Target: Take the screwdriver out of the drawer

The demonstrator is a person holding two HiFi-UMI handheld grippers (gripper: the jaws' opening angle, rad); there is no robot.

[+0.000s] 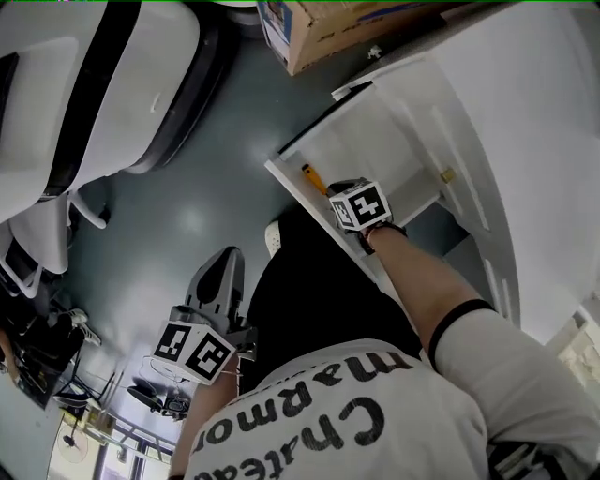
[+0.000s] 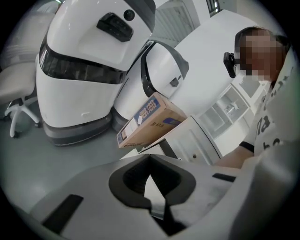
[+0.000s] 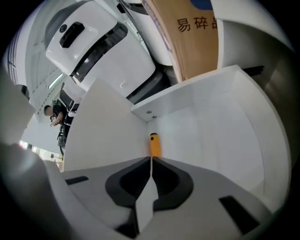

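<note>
The screwdriver, of which only an orange handle (image 1: 312, 176) (image 3: 155, 145) shows, lies in the near left corner of the open white drawer (image 1: 380, 141) (image 3: 211, 117). My right gripper (image 1: 341, 193) (image 3: 151, 161) reaches down into the drawer, just short of the handle, its jaws shut with nothing between them. The handle's end pokes up right above the jaw tips in the right gripper view. My left gripper (image 1: 225, 257) (image 2: 150, 177) hangs low at the left over the grey floor, away from the drawer, jaws shut and empty.
A cardboard box (image 1: 337, 28) (image 2: 150, 119) (image 3: 197, 37) stands beyond the drawer. Big white machine housings (image 1: 94, 75) (image 2: 89, 61) fill the left. The white cabinet top (image 1: 534, 141) runs along the right. My shoe (image 1: 273, 236) is beside the drawer front.
</note>
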